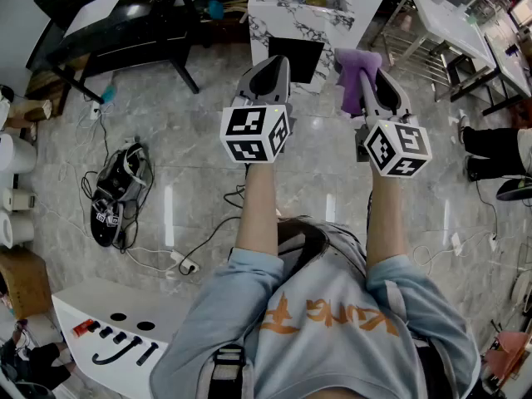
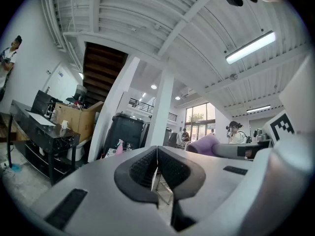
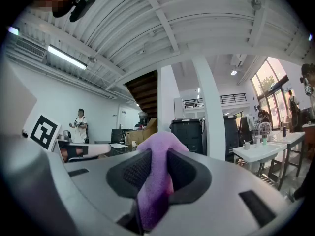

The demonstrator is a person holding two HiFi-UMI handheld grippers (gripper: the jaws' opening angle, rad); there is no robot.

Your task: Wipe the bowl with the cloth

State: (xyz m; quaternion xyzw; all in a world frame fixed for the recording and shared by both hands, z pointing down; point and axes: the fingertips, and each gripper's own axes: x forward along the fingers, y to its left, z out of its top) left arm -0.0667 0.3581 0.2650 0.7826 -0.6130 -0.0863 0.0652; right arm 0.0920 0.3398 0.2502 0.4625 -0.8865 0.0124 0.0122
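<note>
Both grippers are held up level in front of the person, over the floor. My right gripper point(image 1: 359, 63) is shut on a purple cloth point(image 1: 357, 77); in the right gripper view the cloth point(image 3: 155, 176) is pinched between the dark pads and sticks out past the tips. My left gripper point(image 1: 270, 66) is shut with nothing in it; its pads point(image 2: 142, 167) meet in the left gripper view, and the cloth point(image 2: 204, 145) shows off to the right. No bowl is in any view.
A marble-topped white counter point(image 1: 299, 11) stands ahead of the grippers. A black table point(image 1: 125, 32) is at the upper left, white tables point(image 1: 465, 23) at the upper right. Cables and a device point(image 1: 116, 194) lie on the floor to the left. A person stands in the distance point(image 3: 78, 127).
</note>
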